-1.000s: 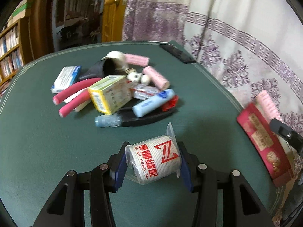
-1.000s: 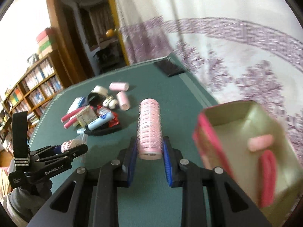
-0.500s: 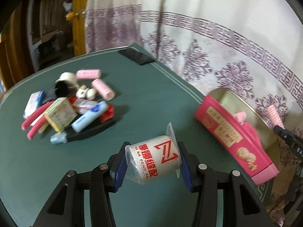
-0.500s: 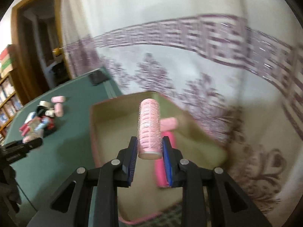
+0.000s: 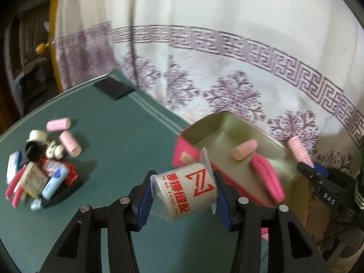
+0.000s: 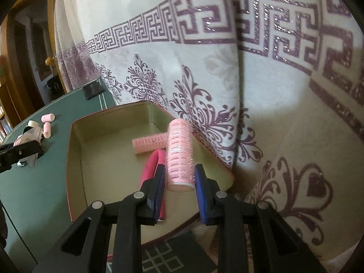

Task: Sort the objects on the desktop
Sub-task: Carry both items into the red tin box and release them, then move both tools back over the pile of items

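My left gripper is shut on a white bandage roll in clear wrap with red print, held above the green table beside the pink box. My right gripper is shut on a pale pink hair roller, held above the box's right side. The open box holds a pale pink roller and a hot-pink foam roller. In the left wrist view the right gripper shows over the box's far side with its roller.
A pile of small items lies at the table's left, with two pink rollers beside it. A black flat object lies at the far table edge. A patterned curtain hangs close behind the box.
Both grippers have swung right, away from the pile toward the box. The right gripper has carried its roller from above the table to over the box. Both grips are unchanged.
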`<control>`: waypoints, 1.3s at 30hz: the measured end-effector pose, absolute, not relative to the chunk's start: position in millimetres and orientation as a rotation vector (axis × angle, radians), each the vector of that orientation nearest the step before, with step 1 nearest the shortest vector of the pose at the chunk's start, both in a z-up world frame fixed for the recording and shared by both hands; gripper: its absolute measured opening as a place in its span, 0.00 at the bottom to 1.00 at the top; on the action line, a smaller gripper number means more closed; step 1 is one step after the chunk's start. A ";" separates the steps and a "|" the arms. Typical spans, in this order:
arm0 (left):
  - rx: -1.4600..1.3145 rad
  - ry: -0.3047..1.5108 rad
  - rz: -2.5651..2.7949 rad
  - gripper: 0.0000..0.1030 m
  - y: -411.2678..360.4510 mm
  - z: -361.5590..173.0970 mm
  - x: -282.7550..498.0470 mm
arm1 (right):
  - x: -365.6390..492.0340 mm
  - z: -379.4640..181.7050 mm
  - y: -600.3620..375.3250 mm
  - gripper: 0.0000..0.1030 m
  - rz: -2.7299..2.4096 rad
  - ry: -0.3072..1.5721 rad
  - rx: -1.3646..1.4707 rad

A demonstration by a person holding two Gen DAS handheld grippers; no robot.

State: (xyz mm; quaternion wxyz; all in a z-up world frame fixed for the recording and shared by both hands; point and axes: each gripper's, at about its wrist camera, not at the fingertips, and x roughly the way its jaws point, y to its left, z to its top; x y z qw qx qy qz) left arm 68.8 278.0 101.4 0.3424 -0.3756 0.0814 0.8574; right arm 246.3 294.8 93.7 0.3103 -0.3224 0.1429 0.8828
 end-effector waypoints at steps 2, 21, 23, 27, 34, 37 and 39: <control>-0.967 0.228 2.207 0.50 292.0 102.3 71.4 | 246.6 93.1 297.7 0.28 2.331 0.384 -0.852; -0.961 0.209 2.140 0.79 341.6 98.4 64.5 | 254.4 88.1 308.8 0.41 2.329 0.463 -0.844; -0.965 0.208 2.156 0.79 338.2 97.2 62.8 | 254.5 87.9 308.4 0.41 2.329 0.466 -0.844; -0.983 0.202 2.174 0.79 330.1 94.8 60.8 | 255.0 87.6 306.2 0.41 2.331 0.476 -0.841; -0.996 0.189 2.191 0.79 314.2 94.7 64.5 | 257.6 93.2 301.3 0.49 2.337 0.481 -0.813; -1.005 0.174 2.204 0.79 305.1 94.4 64.6 | 258.1 96.3 297.3 0.54 2.343 0.483 -0.801; -1.011 0.160 2.213 0.79 298.3 94.6 63.9 | 256.8 98.6 293.6 0.56 2.351 0.482 -0.797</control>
